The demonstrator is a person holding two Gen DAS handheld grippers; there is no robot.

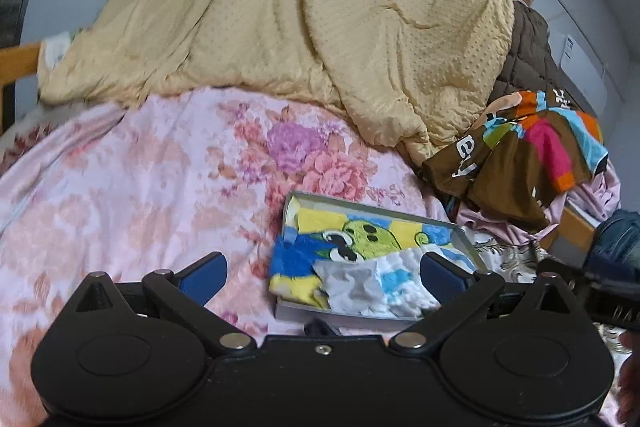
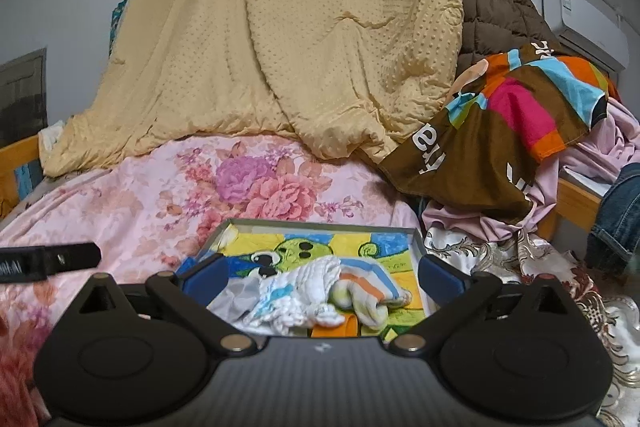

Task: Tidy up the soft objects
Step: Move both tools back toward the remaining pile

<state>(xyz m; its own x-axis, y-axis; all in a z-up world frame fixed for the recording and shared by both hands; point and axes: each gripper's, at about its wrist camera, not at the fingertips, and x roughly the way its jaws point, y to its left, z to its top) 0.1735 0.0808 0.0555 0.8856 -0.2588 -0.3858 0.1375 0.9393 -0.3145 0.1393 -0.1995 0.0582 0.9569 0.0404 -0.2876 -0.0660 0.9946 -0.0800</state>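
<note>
A shallow grey box (image 1: 372, 207) (image 2: 320, 225) lies on the pink floral bedsheet. A yellow, blue and green cartoon towel (image 1: 360, 231) (image 2: 304, 247) lines the box. On top of it rests a crumpled white cloth with blue stripes (image 1: 384, 287) (image 2: 304, 295) and a small rolled cloth with orange stripes (image 2: 368, 299). My left gripper (image 1: 324, 269) is open, held just in front of the box's left half. My right gripper (image 2: 324, 273) is open too, above the box's near side. Neither one's pads touch any cloth.
A large beige quilt (image 1: 300, 7) (image 2: 280, 27) is heaped at the back of the bed. A brown multicoloured cloth (image 1: 532, 147) (image 2: 500, 119) and pink fabric lie piled to the right, by a brown quilted jacket (image 2: 492, 11). A wooden bed frame (image 1: 20, 63) borders the left.
</note>
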